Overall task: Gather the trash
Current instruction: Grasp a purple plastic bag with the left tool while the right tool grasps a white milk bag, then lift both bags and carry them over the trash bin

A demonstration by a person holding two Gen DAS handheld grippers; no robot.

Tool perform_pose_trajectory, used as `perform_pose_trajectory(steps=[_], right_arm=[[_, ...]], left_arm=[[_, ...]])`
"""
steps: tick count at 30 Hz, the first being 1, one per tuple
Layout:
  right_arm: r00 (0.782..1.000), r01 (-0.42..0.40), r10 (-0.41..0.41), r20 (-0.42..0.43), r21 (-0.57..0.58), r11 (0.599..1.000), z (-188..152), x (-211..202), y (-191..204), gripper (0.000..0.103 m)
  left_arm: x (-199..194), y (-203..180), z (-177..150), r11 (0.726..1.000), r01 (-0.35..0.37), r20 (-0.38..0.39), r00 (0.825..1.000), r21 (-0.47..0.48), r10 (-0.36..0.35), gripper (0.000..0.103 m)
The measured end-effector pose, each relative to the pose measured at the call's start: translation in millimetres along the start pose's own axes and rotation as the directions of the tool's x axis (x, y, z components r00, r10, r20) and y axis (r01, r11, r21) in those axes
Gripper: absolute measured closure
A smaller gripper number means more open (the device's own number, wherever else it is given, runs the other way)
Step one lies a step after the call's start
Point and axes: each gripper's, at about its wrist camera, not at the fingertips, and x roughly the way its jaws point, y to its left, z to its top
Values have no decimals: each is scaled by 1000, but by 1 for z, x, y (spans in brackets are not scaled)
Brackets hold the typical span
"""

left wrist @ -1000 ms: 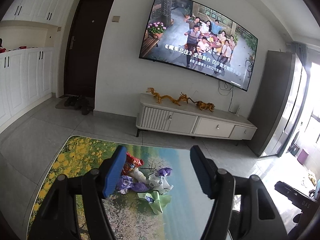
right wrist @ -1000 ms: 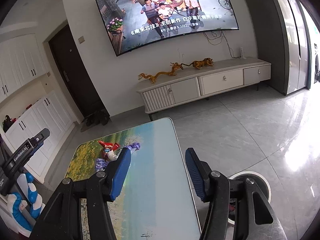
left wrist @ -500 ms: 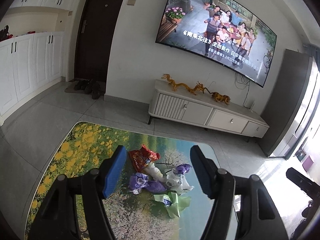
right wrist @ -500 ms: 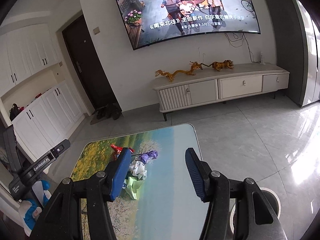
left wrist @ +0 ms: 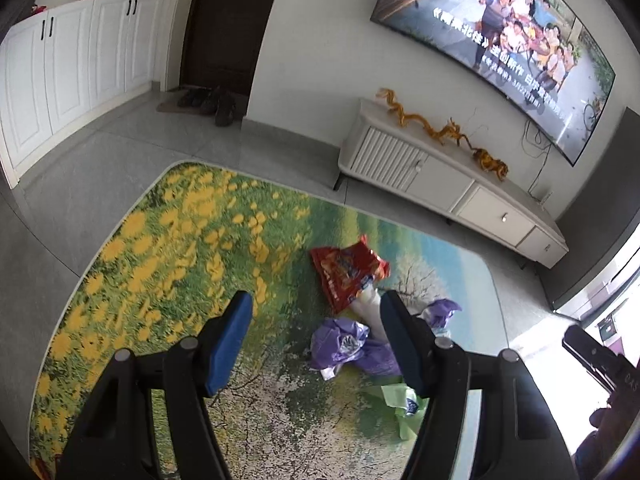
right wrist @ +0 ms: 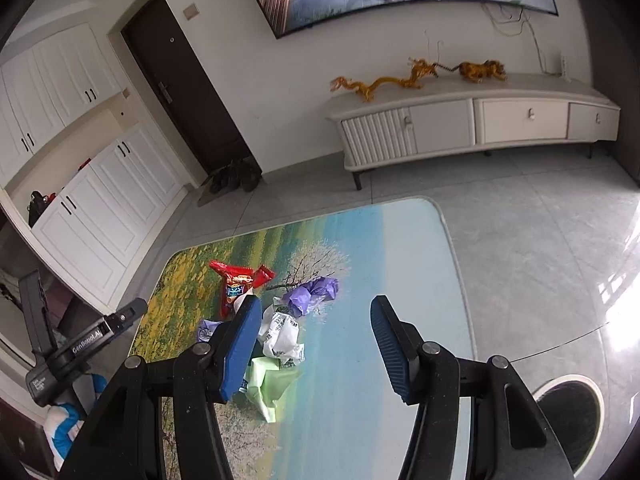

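Observation:
A heap of trash lies on the picture-printed table (left wrist: 160, 264) (right wrist: 400, 248): a red snack bag (left wrist: 344, 268) (right wrist: 236, 280), crumpled purple wrappers (left wrist: 340, 344) (right wrist: 312, 292), a white crumpled wrapper (right wrist: 280, 332) and a green paper (left wrist: 400, 404) (right wrist: 268, 380). My left gripper (left wrist: 316, 320) hovers open above the table, the purple wrapper just inside its right finger. My right gripper (right wrist: 314, 320) is open too; the white wrapper sits by its left finger. Neither holds anything.
A round white-rimmed bin (right wrist: 572, 412) stands on the floor right of the table. A white TV cabinet (right wrist: 472, 120) with golden dragon figures and a wall TV are behind. White cupboards (left wrist: 72, 64) line the left wall. Shoes lie by the dark door (left wrist: 224, 20).
Both grippers have dropped and moved forward over the table, tilting downward; the trash heap looks larger and nearer. Their jaw widths are unchanged.

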Motion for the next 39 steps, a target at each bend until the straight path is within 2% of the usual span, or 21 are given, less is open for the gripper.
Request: perform_pose_trajectory(steps=[6,12,23,25,30,32,39], right_arm=[[996,-43,43,-83,5,999,-6,42,-5,49],[981,-94,93,-168,3,996,-22,75,3,49],[962,-121,116,-248,-3,993,-33,116,17,49],[956,-144,144,-254,17,989,-35,120,15,49],[954,-167,160,-255,-5,986,-35,118,23,66],[954,-163,150,-258,-26,986,-36,116,28,67],[954,-175,166,-248,-15,984,-40,111,28,77]], left_arm=[[30,-8,-13,1000,0,-65,998,28,2,38],[55,-14,-17,1000,10,-115,993,29,-7,38],[92,-12,-26,1000,16,-178,984,17,-12,39],[95,-13,-28,1000,15,-185,983,22,-10,42],[100,-12,-35,999,25,-194,981,19,-21,57],[99,-10,-36,999,41,-194,980,6,-39,63],[82,-7,-42,999,50,-161,986,8,-48,68]])
